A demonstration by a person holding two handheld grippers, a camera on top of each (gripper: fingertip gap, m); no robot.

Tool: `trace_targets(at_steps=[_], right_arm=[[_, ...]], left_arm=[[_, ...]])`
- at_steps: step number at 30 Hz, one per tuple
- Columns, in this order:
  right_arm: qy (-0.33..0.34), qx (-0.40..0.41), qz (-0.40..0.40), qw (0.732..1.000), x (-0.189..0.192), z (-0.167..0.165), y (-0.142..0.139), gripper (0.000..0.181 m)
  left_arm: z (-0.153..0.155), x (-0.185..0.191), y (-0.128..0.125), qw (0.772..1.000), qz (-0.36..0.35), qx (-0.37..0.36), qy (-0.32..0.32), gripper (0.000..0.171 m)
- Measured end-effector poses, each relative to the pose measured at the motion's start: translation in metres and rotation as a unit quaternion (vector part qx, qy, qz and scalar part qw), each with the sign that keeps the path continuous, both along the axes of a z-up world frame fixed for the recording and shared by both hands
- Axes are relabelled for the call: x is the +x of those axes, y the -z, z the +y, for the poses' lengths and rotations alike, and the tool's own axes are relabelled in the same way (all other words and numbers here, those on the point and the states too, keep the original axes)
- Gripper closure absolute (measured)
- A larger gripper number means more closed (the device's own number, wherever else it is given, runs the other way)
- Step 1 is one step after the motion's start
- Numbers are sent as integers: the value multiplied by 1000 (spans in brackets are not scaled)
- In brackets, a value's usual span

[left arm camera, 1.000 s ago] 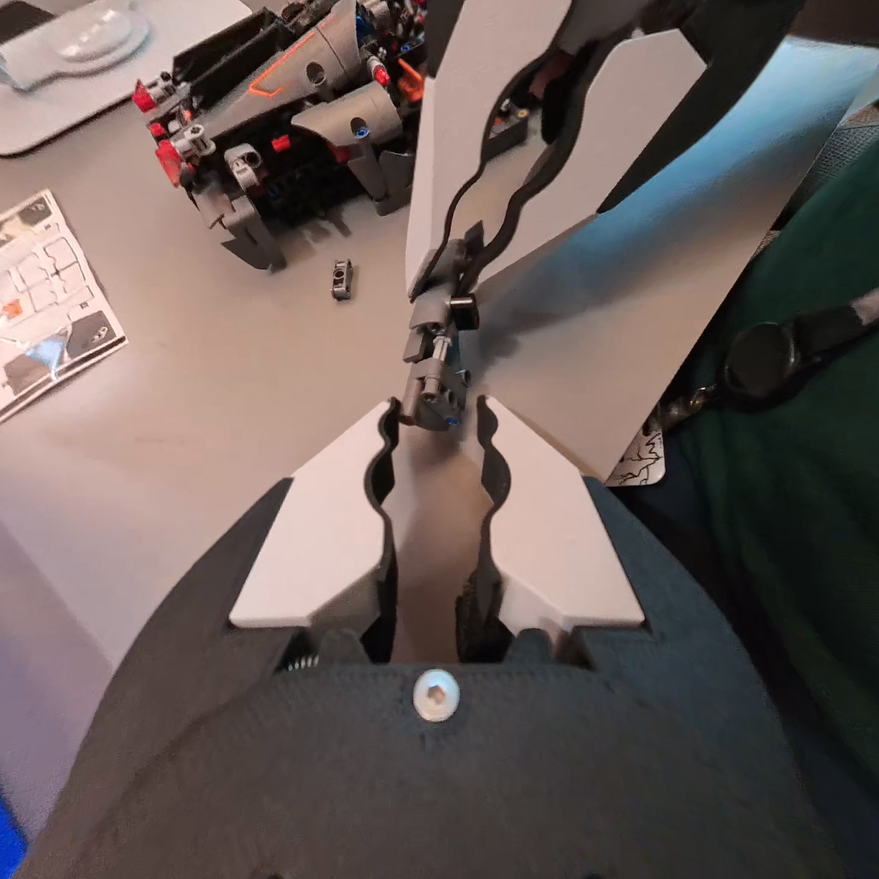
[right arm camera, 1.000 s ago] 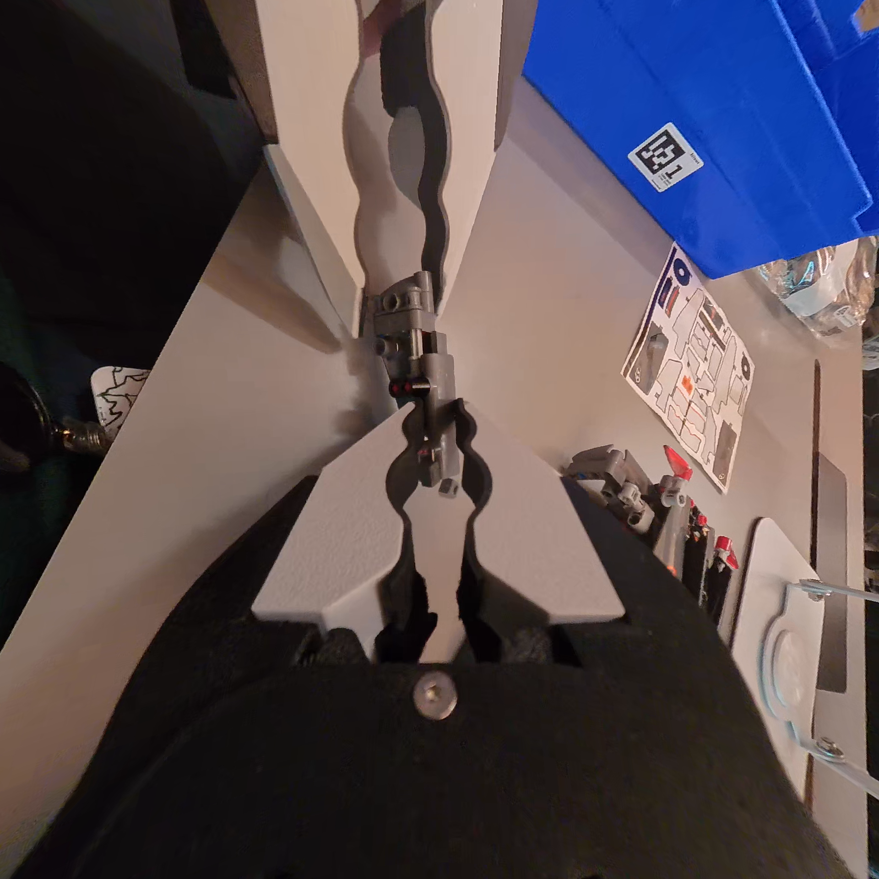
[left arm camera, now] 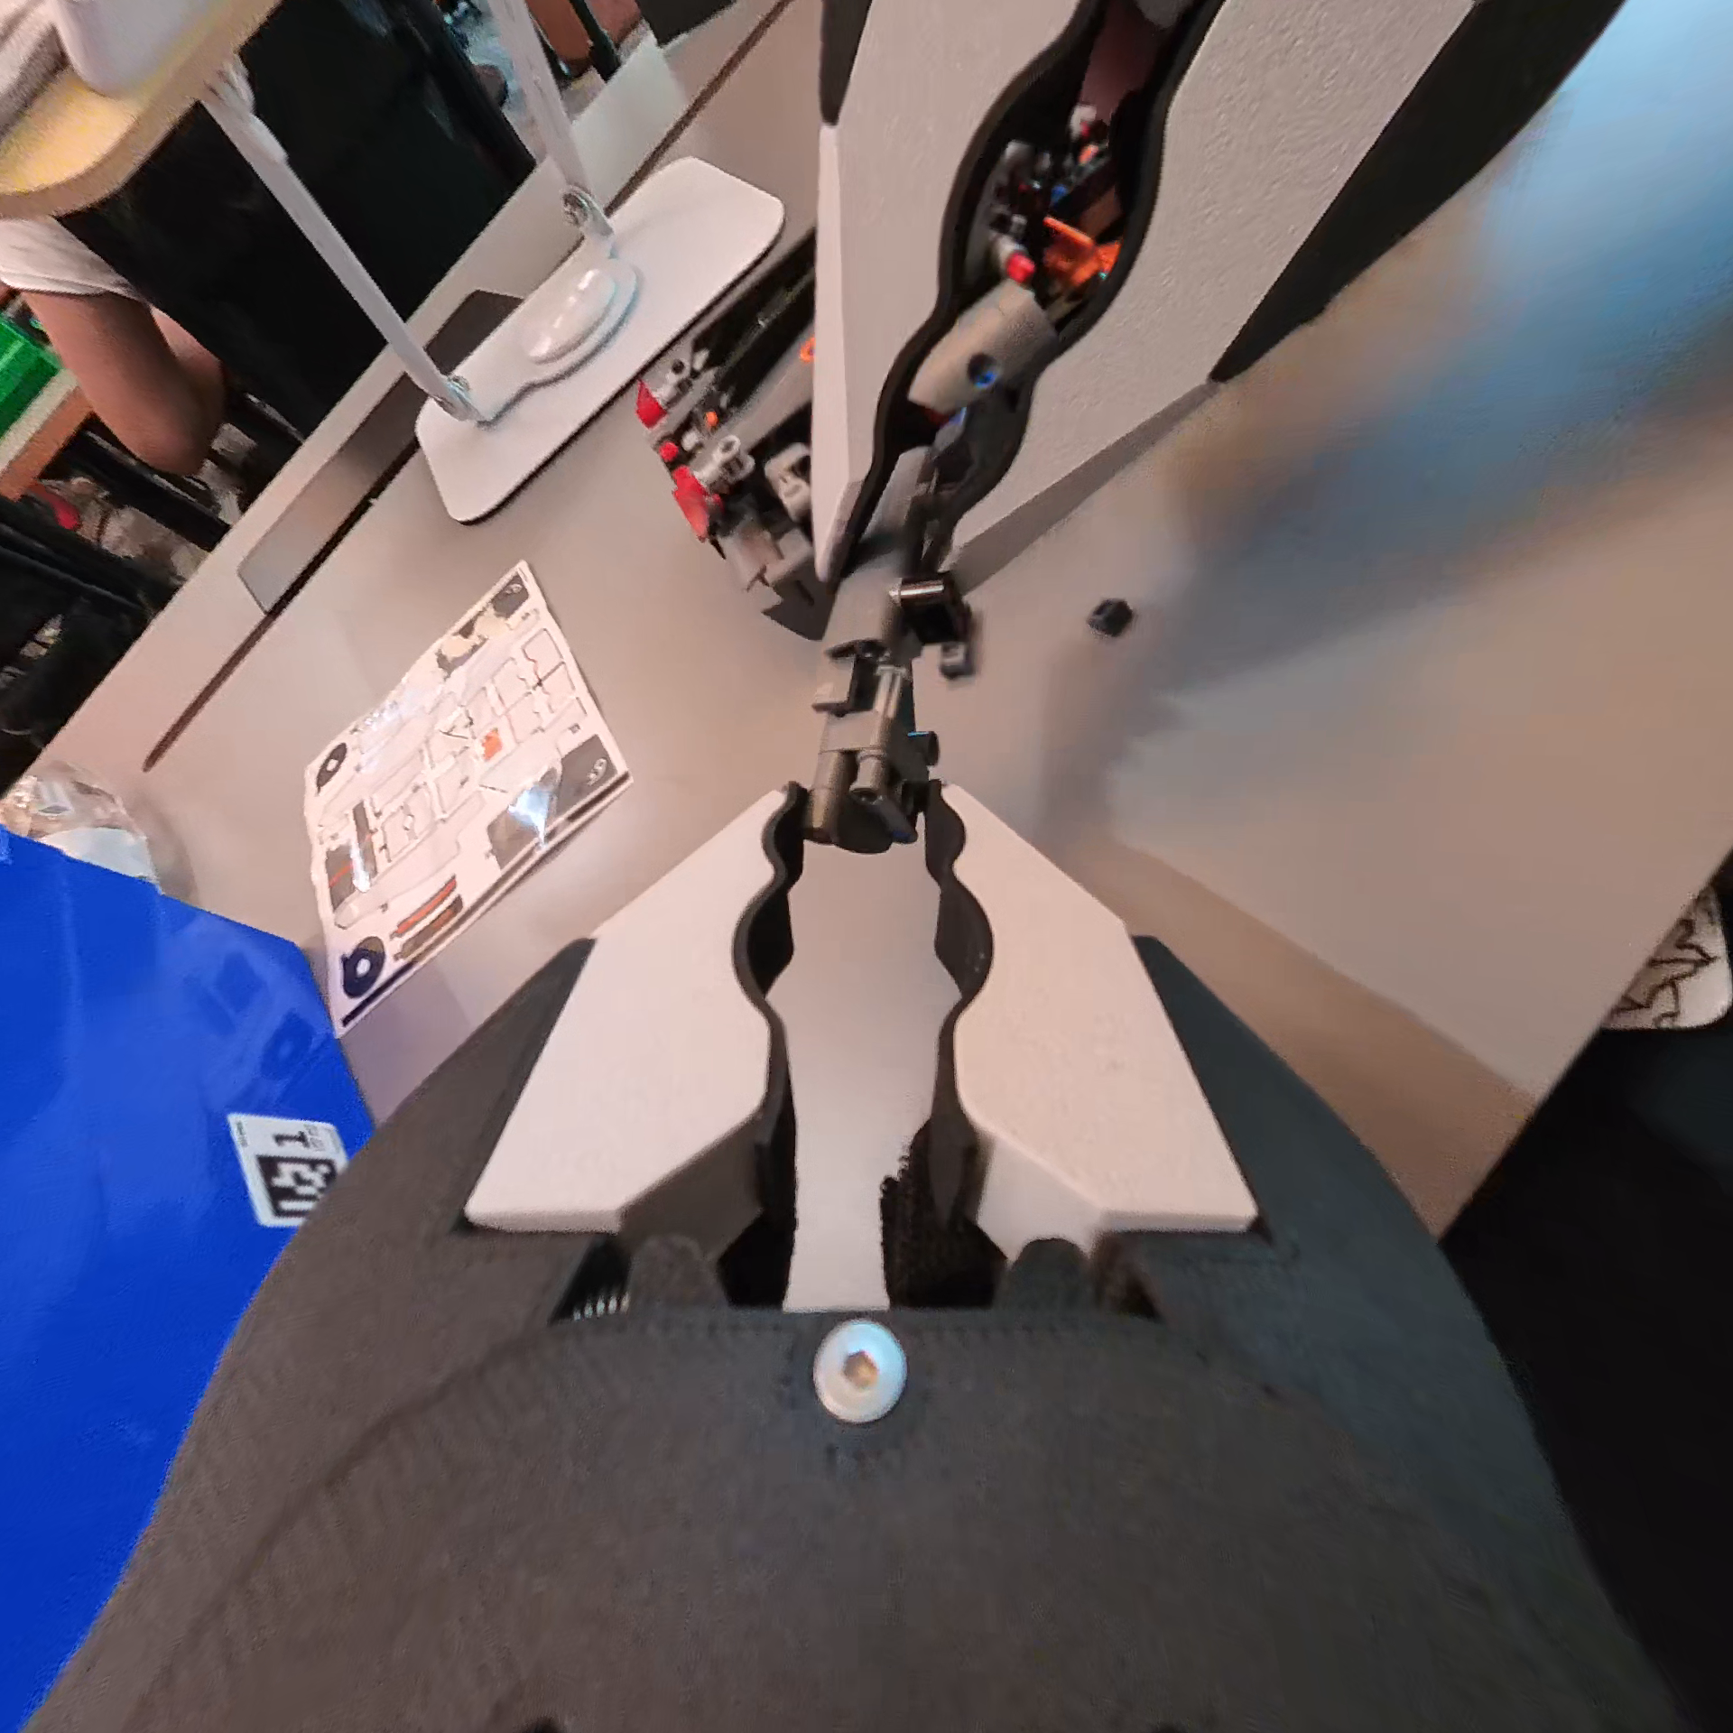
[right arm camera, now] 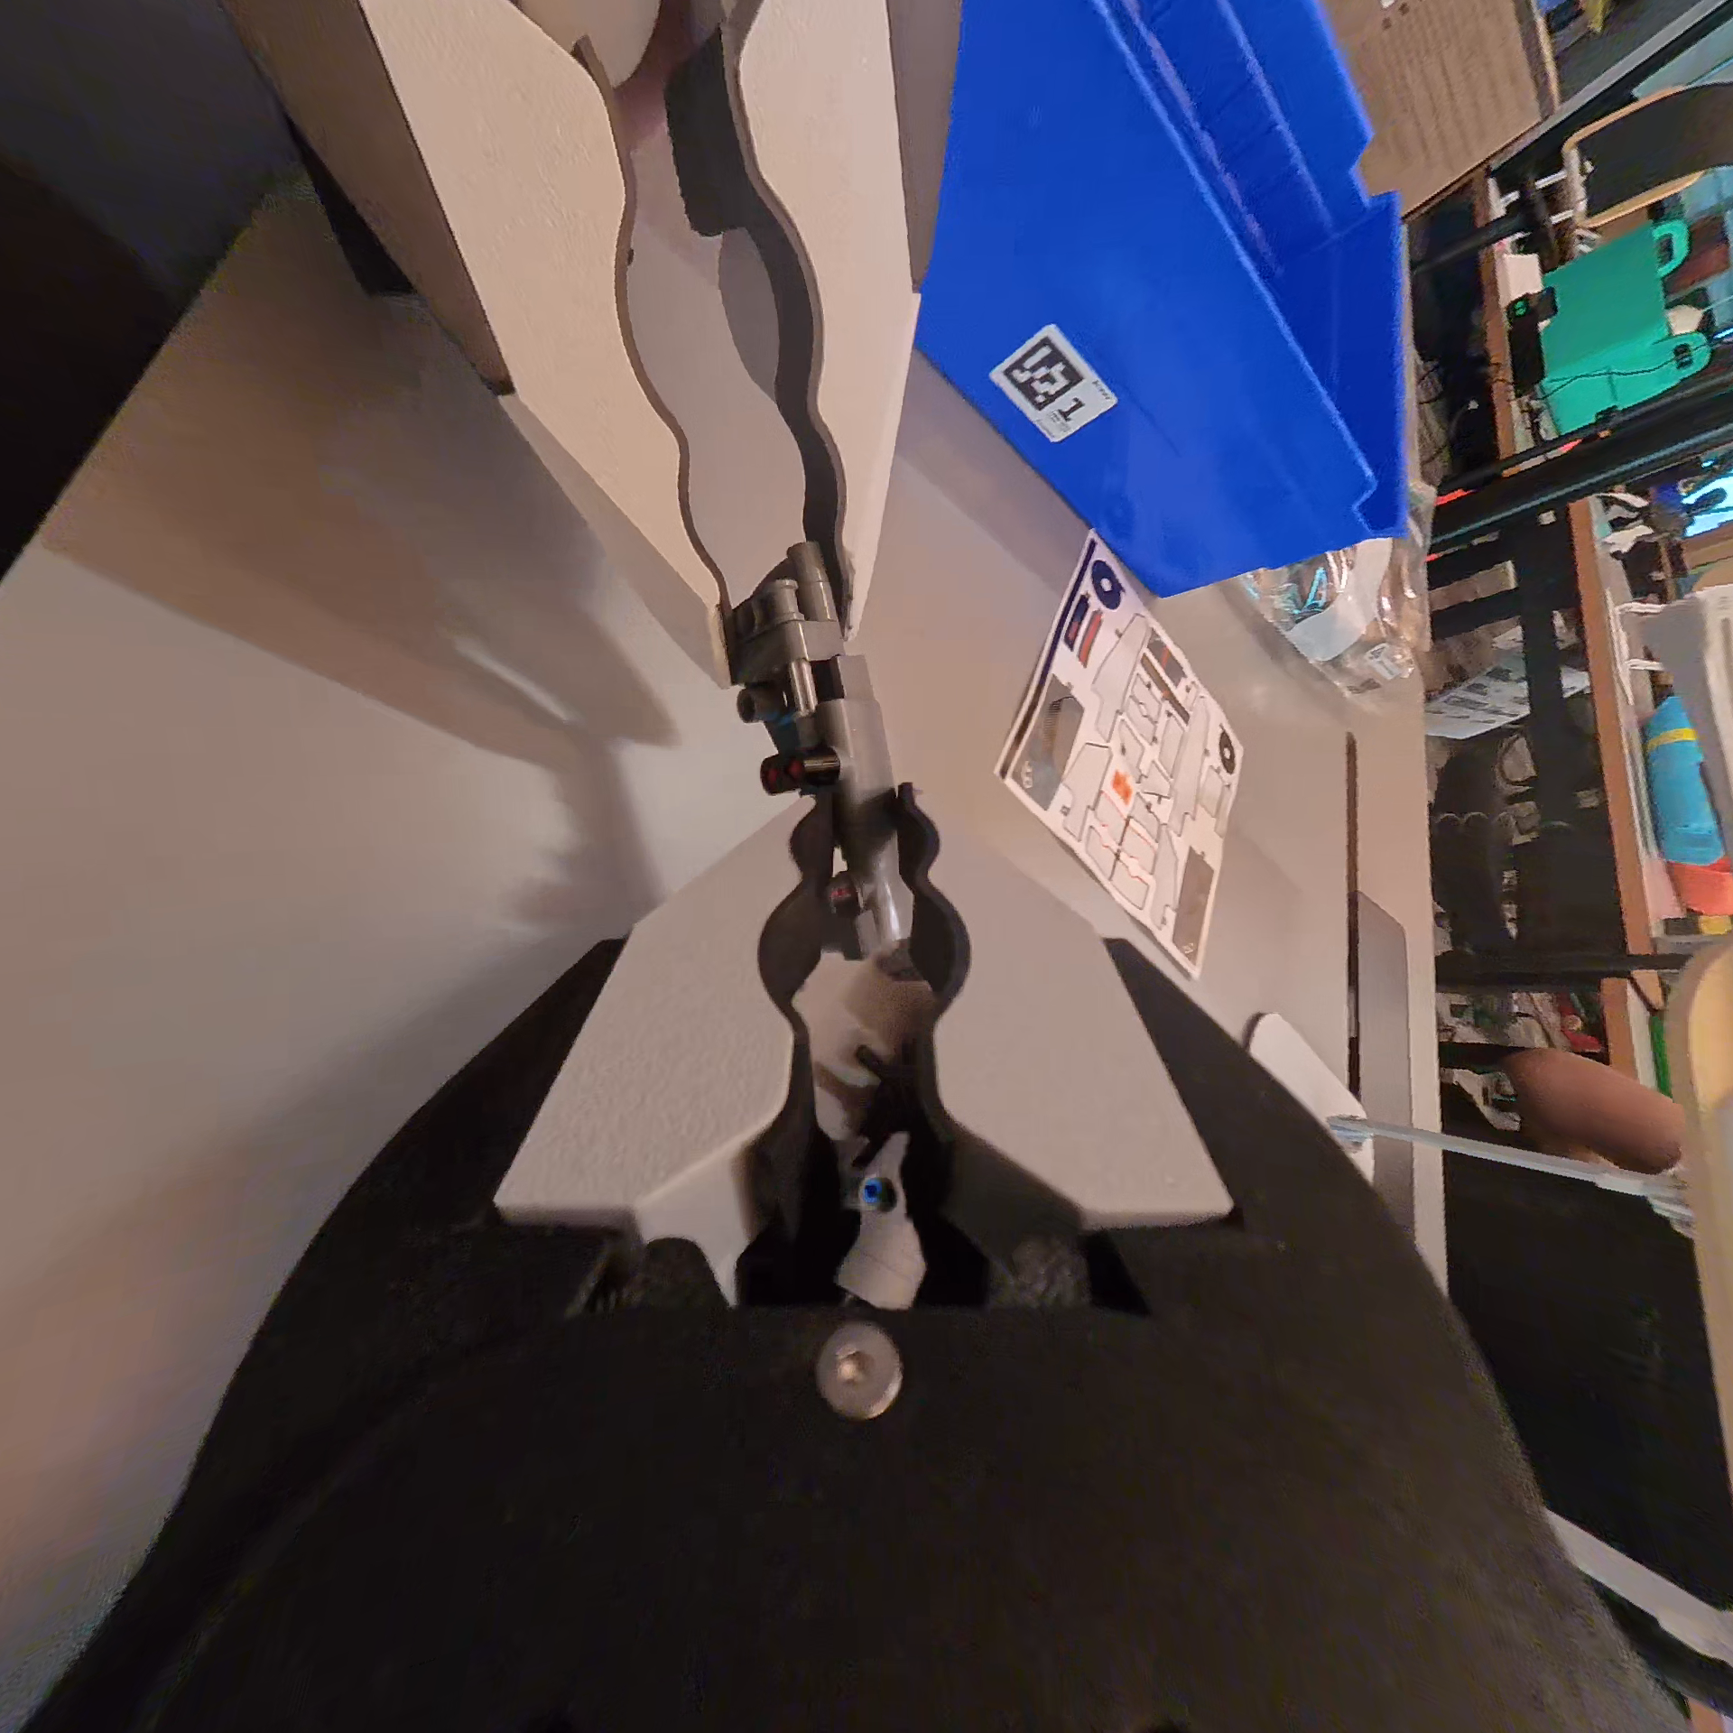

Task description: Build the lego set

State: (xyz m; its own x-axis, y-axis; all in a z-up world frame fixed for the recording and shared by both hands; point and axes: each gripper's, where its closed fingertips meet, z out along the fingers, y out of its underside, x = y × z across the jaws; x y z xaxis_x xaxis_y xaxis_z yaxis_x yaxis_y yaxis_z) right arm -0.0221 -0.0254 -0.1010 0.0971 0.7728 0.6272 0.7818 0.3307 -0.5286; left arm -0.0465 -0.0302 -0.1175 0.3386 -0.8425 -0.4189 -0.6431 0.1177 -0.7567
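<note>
Grippers nose to nose above the table (left arm camera: 1313, 656), left gripper (left arm camera: 863, 825) and right gripper (right arm camera: 867, 844) both clamped on one grey lego assembly (left arm camera: 867, 741).

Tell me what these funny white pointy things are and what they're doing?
They are tongs that a person holds, one in each hand, each with a camera looking along it. One picture is from the left tongs, the other from the right tongs. Together they pinch a small grey lego piece from both ends, above a grey table. On the table lie a sticker sheet, a blue bin and a half-built lego car.
</note>
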Motion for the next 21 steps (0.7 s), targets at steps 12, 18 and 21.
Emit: trace_targets(at_steps=[12,18,21], right_arm=[[9,21,10,1000,3,23,-21,171],[21,31,20,999,5,36,-32,171],[29,41,28,998,9,43,-40,171]], left_arm=[[23,4,-20,999,-9,43,-5,148],[37,6,-31,998,-8,69,-9,148],[46,10,-40,996,-11,85,-7,148]])
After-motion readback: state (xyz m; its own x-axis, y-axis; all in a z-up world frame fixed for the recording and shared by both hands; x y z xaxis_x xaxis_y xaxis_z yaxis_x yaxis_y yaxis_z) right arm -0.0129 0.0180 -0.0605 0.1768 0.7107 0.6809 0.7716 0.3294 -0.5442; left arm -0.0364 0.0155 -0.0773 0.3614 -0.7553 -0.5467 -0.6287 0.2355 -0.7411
